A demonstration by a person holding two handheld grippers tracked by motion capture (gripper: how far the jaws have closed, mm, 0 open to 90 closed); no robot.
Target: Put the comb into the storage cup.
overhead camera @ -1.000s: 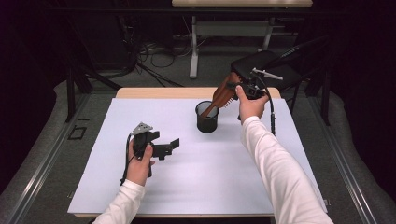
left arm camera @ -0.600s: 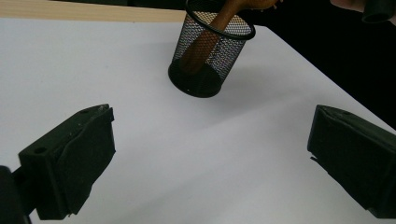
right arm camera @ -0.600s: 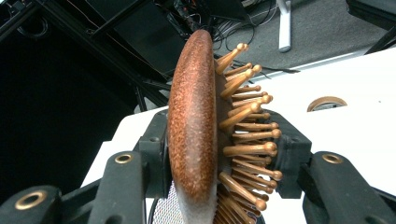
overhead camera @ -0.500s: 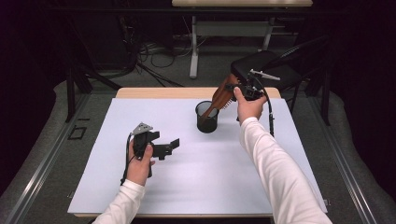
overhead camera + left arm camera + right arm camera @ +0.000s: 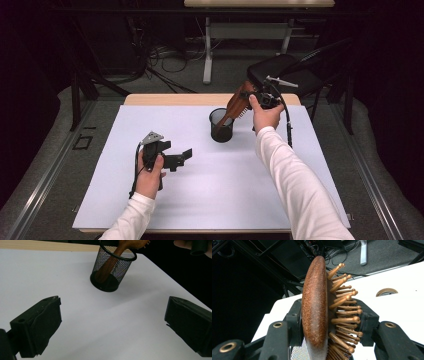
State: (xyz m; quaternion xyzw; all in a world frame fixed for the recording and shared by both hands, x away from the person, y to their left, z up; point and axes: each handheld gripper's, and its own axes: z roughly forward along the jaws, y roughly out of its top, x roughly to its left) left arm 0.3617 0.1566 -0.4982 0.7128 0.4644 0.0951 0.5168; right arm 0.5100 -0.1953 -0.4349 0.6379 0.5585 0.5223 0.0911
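Hairbrush (image 5: 239,104) first: you hold it in your right gripper (image 5: 254,96), a little right of the middle in the upper part of the high view. The gripper is clenched on the brush head. In the right gripper view you can see the brown wooden back of the brush (image 5: 315,305) pressed by one black jaw and the wooden pins pressed by the other. The brush leans over, with its handle going down into the black mesh cup (image 5: 221,125). The head sticks up and out past the rim on the right side.

The cup stands upright on the white desk (image 5: 210,195), near the far edge, just left of your right hand (image 5: 265,116). In the left gripper view the cup (image 5: 112,270) sits at the top middle of the frame, and the brown handle (image 5: 106,267) shows through the mesh, reaching down to the bottom.

Your left gripper (image 5: 181,159) is in the lower left part of the high view, well apart from the cup. It is released, with its jaws spread wide and nothing between them but bare desk. Your left hand (image 5: 150,172) holds it low over the desk.
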